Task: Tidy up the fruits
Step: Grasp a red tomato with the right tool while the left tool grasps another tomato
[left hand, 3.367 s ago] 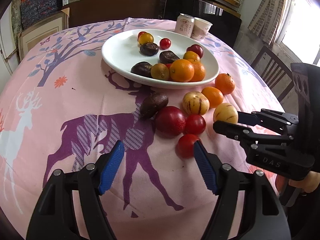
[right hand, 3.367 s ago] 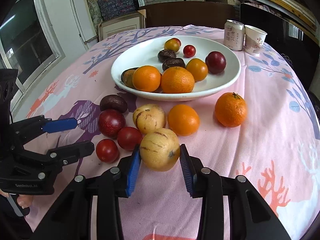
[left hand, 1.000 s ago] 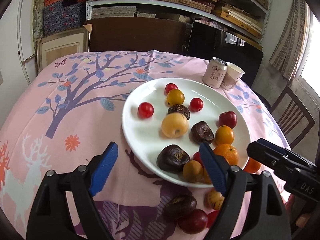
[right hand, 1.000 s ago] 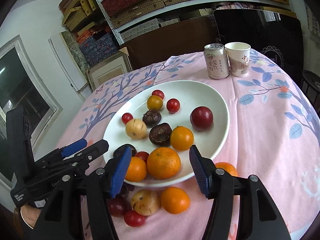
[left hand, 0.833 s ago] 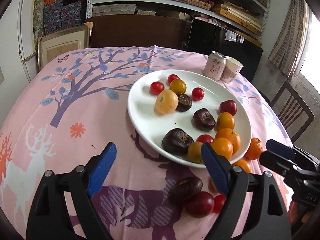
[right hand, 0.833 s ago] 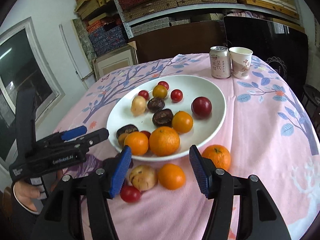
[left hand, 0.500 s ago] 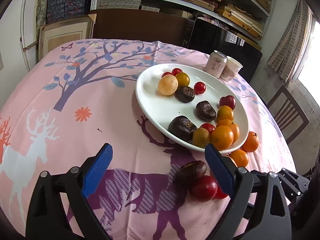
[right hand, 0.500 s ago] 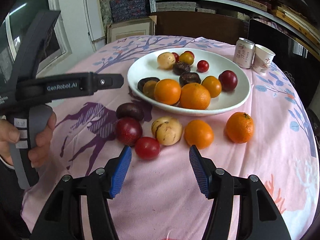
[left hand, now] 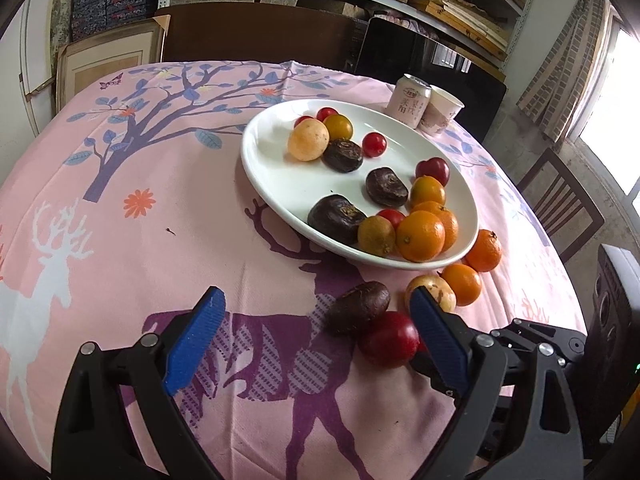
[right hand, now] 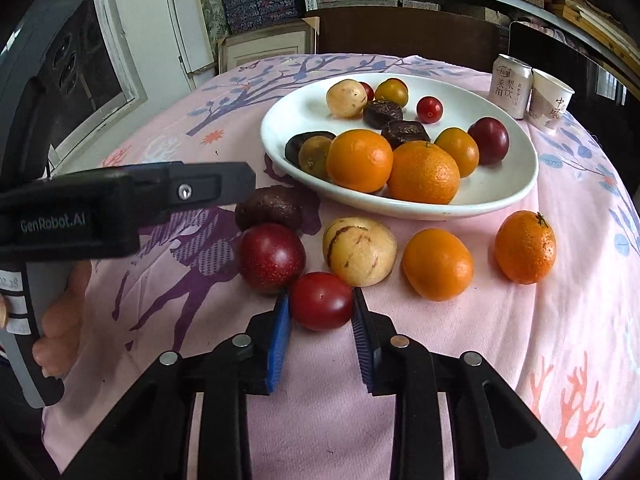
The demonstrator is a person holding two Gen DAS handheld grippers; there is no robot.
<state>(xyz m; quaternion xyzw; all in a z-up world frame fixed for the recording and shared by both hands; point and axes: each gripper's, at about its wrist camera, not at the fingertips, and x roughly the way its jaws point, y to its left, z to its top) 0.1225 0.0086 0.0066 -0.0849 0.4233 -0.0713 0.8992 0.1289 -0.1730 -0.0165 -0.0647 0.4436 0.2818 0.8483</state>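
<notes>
A white plate (left hand: 280, 184) (right hand: 516, 184) holds several oranges, tomatoes, dark passion fruits and a pale melon. Loose fruit lies on the cloth in front of it: a dark passion fruit (right hand: 268, 208) (left hand: 356, 306), a red plum (right hand: 272, 258) (left hand: 388, 338), a striped pale melon (right hand: 360, 250), two oranges (right hand: 438, 264) (right hand: 525, 246). My right gripper (right hand: 320, 322) is shut on a small red tomato (right hand: 322, 301) that rests on the cloth. My left gripper (left hand: 316, 334) is open and empty, just in front of the passion fruit and plum; it shows at the left of the right wrist view (right hand: 160, 190).
A drink can (left hand: 409, 100) (right hand: 511, 85) and a paper cup (left hand: 442, 109) (right hand: 551, 101) stand behind the plate. The round table has a pink deer-print cloth (left hand: 120, 208). A wooden chair (left hand: 560, 208) stands at the right, shelves and boxes behind.
Both grippers have pulled back from over the plate and dropped toward the loose fruit. My right gripper has closed its fingers around the small red tomato.
</notes>
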